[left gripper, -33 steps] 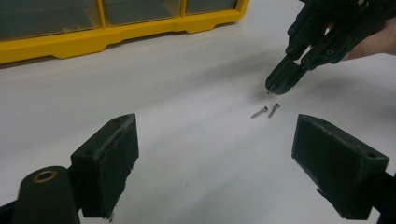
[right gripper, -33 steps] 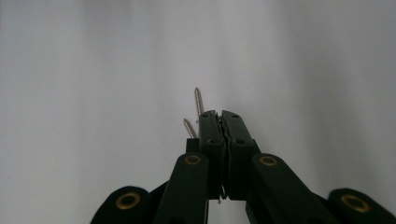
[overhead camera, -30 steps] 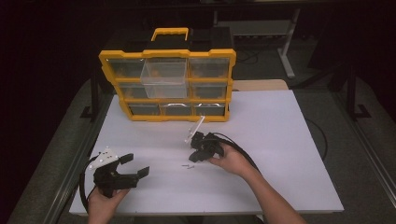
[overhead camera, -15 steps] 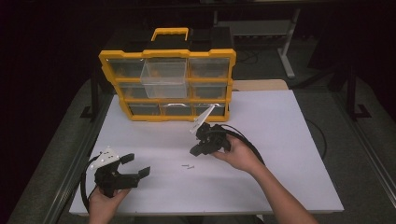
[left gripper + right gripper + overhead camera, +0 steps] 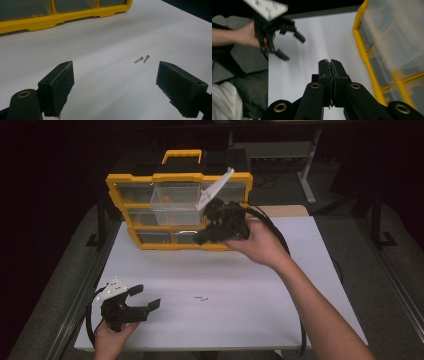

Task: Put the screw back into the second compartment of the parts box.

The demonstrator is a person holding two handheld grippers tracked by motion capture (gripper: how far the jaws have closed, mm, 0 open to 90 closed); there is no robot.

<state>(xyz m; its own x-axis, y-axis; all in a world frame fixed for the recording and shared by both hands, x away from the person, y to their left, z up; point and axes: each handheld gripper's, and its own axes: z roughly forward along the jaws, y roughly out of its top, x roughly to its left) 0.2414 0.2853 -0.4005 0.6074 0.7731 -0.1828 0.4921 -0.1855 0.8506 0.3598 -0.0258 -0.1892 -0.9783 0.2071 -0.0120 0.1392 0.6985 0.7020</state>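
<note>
While right tongs [image 5: 202,239], pressed closed and empty, hang before the organizer [image 5: 177,212], left tongs [image 5: 147,300] rest wide apart and empty near two screws [image 5: 201,298] on the tabletop [image 5: 250,285].

Right tool [image 5: 331,65] pressed closed over white table [image 5: 317,37], yellow organizer [image 5: 387,50] beside it.

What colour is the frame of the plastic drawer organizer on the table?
The frame of the plastic drawer organizer is yellow, clearest in the high view.
</note>
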